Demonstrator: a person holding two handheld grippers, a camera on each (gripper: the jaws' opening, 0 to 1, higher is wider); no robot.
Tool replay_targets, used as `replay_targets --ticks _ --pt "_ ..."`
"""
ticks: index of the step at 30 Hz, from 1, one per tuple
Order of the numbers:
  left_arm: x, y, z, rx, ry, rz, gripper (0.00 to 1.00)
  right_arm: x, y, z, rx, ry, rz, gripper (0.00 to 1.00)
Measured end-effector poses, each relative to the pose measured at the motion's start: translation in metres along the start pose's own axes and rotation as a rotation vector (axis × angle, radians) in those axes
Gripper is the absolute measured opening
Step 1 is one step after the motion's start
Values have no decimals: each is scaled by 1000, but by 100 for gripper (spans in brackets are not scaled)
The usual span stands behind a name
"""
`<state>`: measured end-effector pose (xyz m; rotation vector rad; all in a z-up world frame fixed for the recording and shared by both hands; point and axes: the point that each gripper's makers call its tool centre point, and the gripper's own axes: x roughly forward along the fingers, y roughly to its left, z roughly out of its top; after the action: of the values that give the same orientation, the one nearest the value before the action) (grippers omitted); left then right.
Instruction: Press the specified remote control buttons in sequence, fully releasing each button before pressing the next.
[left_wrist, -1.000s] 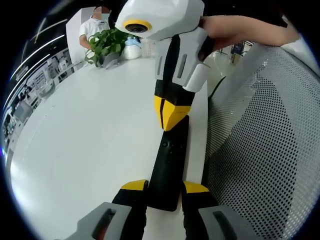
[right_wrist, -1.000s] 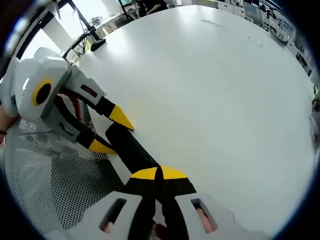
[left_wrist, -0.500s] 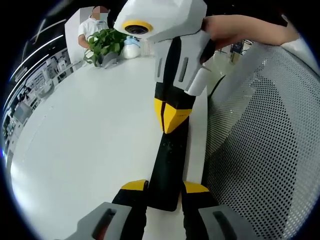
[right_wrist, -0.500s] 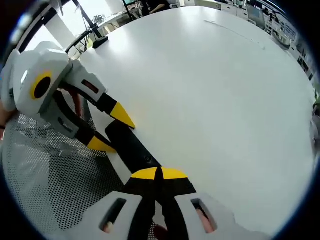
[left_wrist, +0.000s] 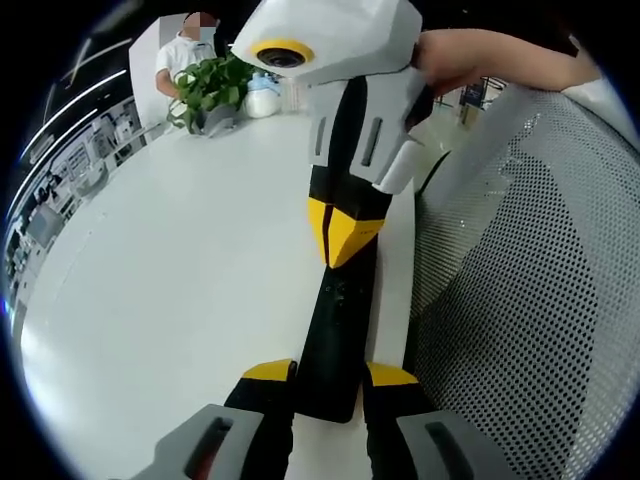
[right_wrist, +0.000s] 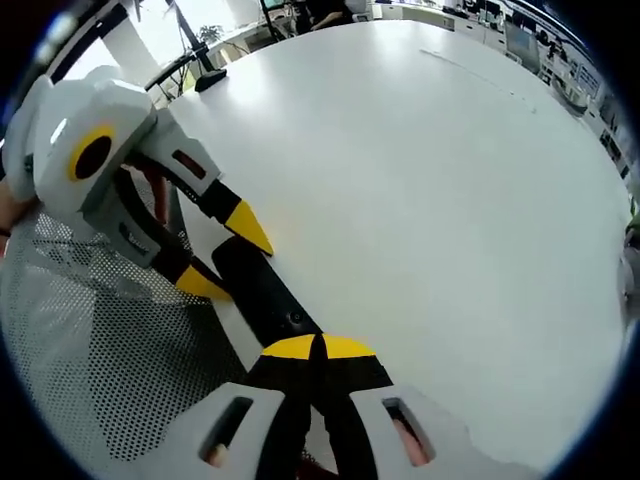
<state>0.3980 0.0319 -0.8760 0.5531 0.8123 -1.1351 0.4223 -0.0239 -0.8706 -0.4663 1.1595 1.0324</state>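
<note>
The left gripper clamps the near end of a black remote control, whose long axis runs straight away from its jaws along the white table edge. The right gripper, jaws closed together, presses its yellow tips onto the remote's slim, dark top face.

Light: bright, even indoor lighting in both views.
Glare: the glossy white round table shows soft sheen.
Shadows: faint.
Distortion: strong fisheye bending at edges.
Focus: centre sharp, far background soft.
</note>
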Motion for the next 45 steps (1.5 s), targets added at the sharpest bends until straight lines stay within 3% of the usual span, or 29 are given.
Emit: replay_targets --ticks 9,16,27,38,45 --pt "0 0 1 -4 1 5 26 0 -1 -1 53 7 8 0" --pt "0 0 1 -6 -2 7 26 -2 2 -1 29 20 15 0" --pt "0 0 0 -7 -2 7 26 -3 15 3 77 7 97 0" --pt "0 0 0 -3 4 6 26 0 15 -2 80 30 96 0" --pt "0 0 1 0 11 3 26 0 17 -3 3 37 70 0"
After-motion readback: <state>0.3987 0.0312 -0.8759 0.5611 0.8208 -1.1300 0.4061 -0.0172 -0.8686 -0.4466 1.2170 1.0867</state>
